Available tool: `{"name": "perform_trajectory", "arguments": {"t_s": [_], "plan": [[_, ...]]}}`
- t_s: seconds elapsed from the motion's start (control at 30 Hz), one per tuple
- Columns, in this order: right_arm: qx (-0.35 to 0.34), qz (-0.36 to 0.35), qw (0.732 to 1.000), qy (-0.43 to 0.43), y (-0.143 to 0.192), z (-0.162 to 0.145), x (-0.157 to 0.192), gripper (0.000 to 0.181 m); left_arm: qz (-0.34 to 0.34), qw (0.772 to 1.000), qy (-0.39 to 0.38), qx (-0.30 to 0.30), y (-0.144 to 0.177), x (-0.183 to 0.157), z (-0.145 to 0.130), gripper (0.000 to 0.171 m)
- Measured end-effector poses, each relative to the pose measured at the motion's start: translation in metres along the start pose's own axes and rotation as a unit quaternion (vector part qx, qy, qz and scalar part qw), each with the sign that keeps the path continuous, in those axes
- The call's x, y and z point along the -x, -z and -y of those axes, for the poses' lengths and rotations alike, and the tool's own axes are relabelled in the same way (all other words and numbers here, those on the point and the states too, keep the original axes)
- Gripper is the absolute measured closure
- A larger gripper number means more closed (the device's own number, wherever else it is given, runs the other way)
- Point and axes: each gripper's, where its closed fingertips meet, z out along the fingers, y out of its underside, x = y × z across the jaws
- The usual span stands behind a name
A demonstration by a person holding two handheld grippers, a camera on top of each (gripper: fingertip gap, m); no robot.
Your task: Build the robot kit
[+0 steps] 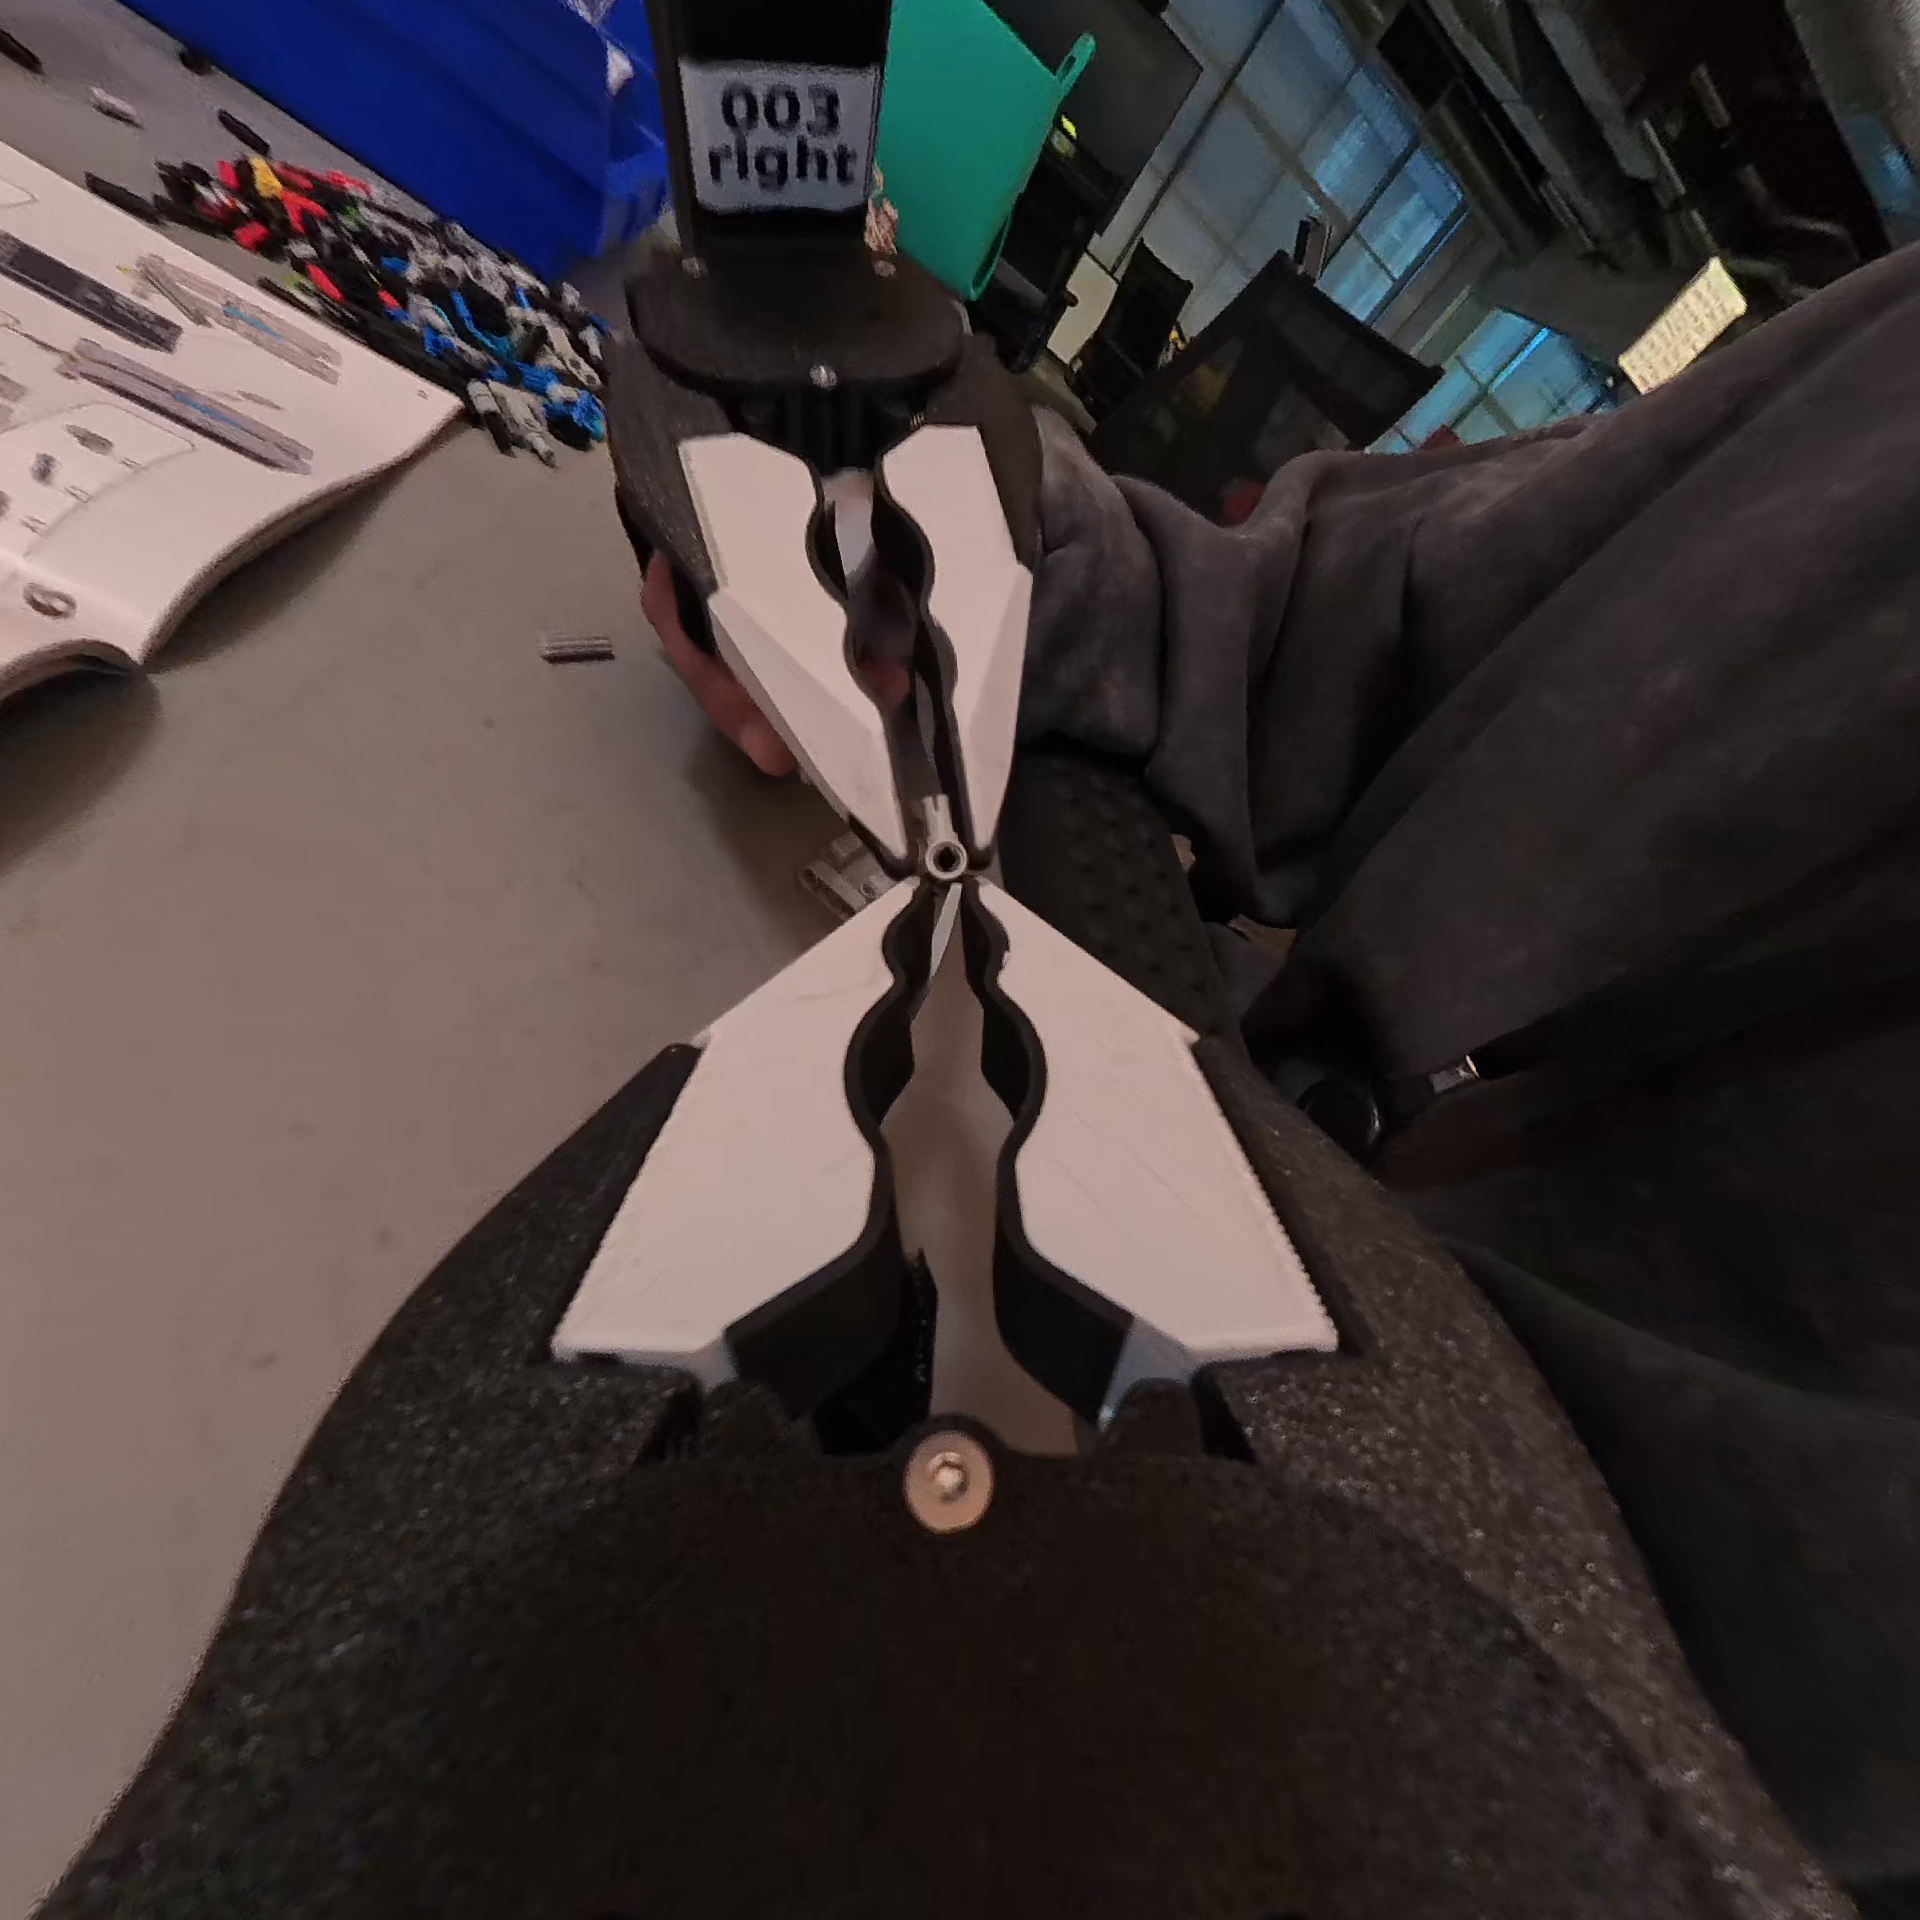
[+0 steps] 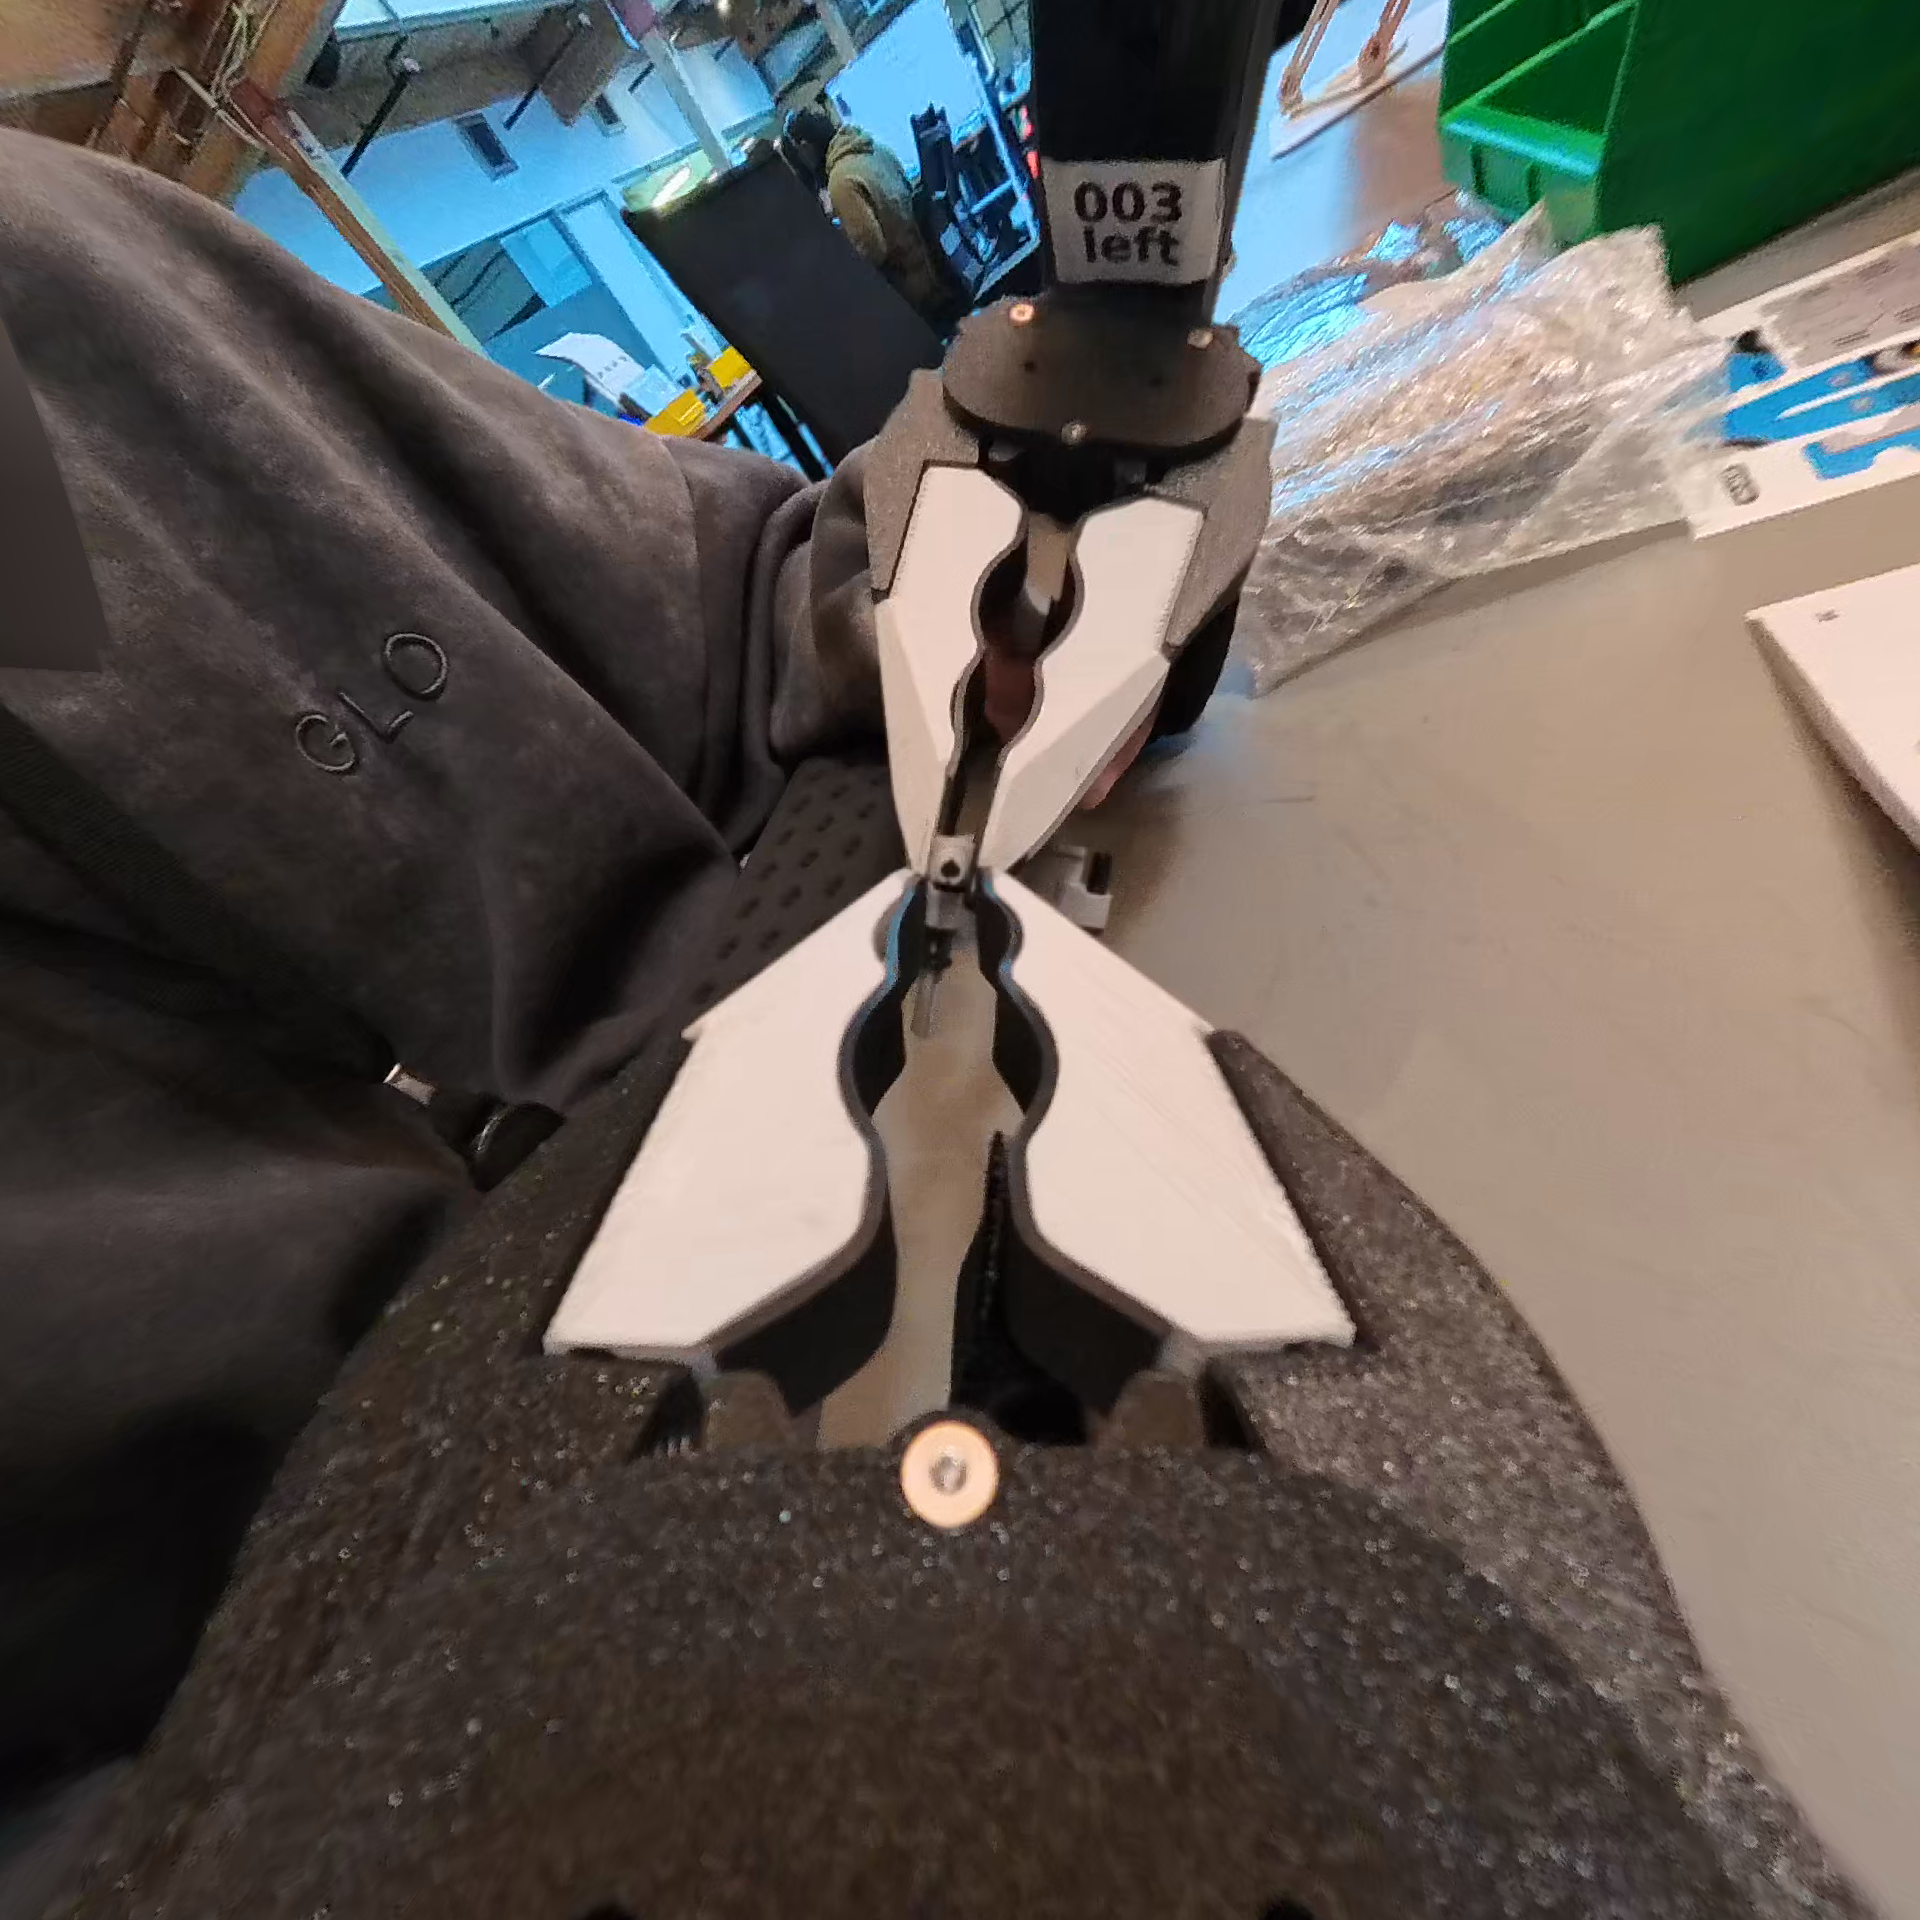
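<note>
My two grippers meet tip to tip just above the grey table (image 1: 312,987). In the left wrist view my left gripper (image 1: 940,891) is shut, its white fingers (image 1: 790,1143) pinching a small grey toy part. The right gripper (image 1: 940,831) comes in from above, shut on a thin grey pin piece (image 1: 945,858) whose round end faces the camera. In the right wrist view my right gripper (image 2: 948,888) is shut on the grey pin piece (image 2: 938,925). The left gripper (image 2: 951,844) is shut on a small grey part (image 2: 952,862) that touches it.
An open instruction booklet (image 1: 156,416), a pile of small coloured bricks (image 1: 416,291) and a blue bin (image 1: 468,104) lie at the far left. Loose grey pieces (image 1: 574,645) (image 2: 1086,883) lie on the table. Clear plastic bags (image 2: 1455,416), a green bin (image 2: 1714,125) and white paper (image 2: 1849,686) are on the right. A person's dark sleeve (image 2: 416,623) is close by. The grippers are tip to tip, or close to it.
</note>
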Motion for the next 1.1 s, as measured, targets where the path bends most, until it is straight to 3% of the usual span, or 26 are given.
{"name": "perform_trajectory", "arguments": {"t_s": [0.53, 0.83, 1.1], "plan": [[0.003, 0.004, 1.000, -0.017, -0.001, -0.001, -0.001, 0.178, -0.003, 1.000, 0.019, 0.014, 0.001, 0.001, -0.005, 0.168], [-0.023, -0.018, 0.999, -0.038, 0.006, 0.006, -0.012, 0.178, 0.027, 0.999, 0.027, -0.031, 0.004, 0.014, 0.008, 0.165], [-0.016, -0.036, 0.999, -0.028, 0.007, 0.004, -0.016, 0.178, 0.031, 0.998, 0.035, -0.032, 0.003, 0.017, 0.007, 0.164]]}}
